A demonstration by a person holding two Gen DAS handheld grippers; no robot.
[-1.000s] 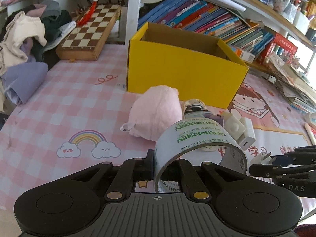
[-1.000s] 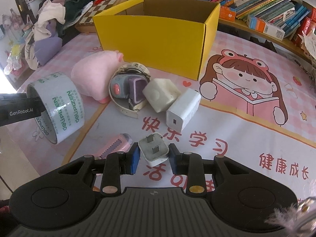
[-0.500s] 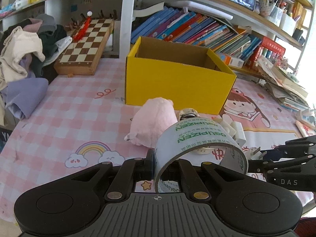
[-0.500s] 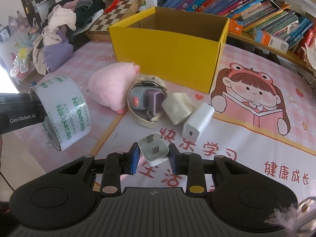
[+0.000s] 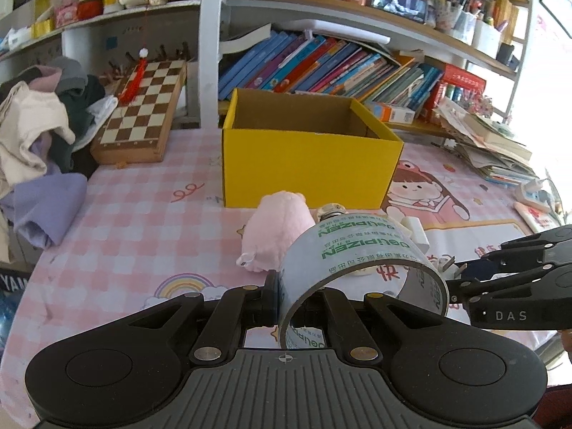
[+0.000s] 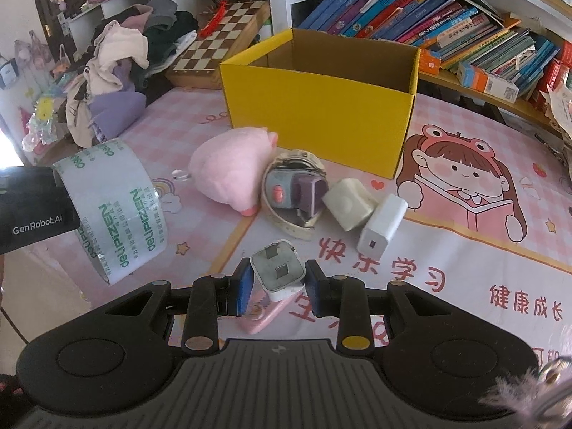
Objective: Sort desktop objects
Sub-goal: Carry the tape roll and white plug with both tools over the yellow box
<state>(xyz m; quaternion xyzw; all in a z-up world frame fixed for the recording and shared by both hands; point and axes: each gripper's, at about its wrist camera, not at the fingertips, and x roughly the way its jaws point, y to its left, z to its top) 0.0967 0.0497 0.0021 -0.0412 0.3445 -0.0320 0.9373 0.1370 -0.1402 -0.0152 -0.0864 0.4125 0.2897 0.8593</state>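
Two grippers, each carrying something, both above the pink mat.

Left wrist view: left gripper has its jaws nearly closed, pinching the wall of a clear tape roll with green lettering; one finger sits inside the ring, the other outside. Roll is held off the table, tipped on edge. Yellow cardboard box stands ahead, open-topped, interior mostly hidden. Pink plush toy lies on the mat between the roll and the box. Right gripper enters from the right edge, level with the roll, white plug at its tip. Chessboard and a clothes heap far left.

Right wrist view: right gripper is clamped on a small white plug adapter, prongs facing the lens, blue pads pressing both sides. Pink item beneath it on the mat, partly hidden. Further ahead on the mat: plush, a child's watch, a cream charger and a white charger block touching each other. Box behind them. Tape roll hangs at left in the left gripper.
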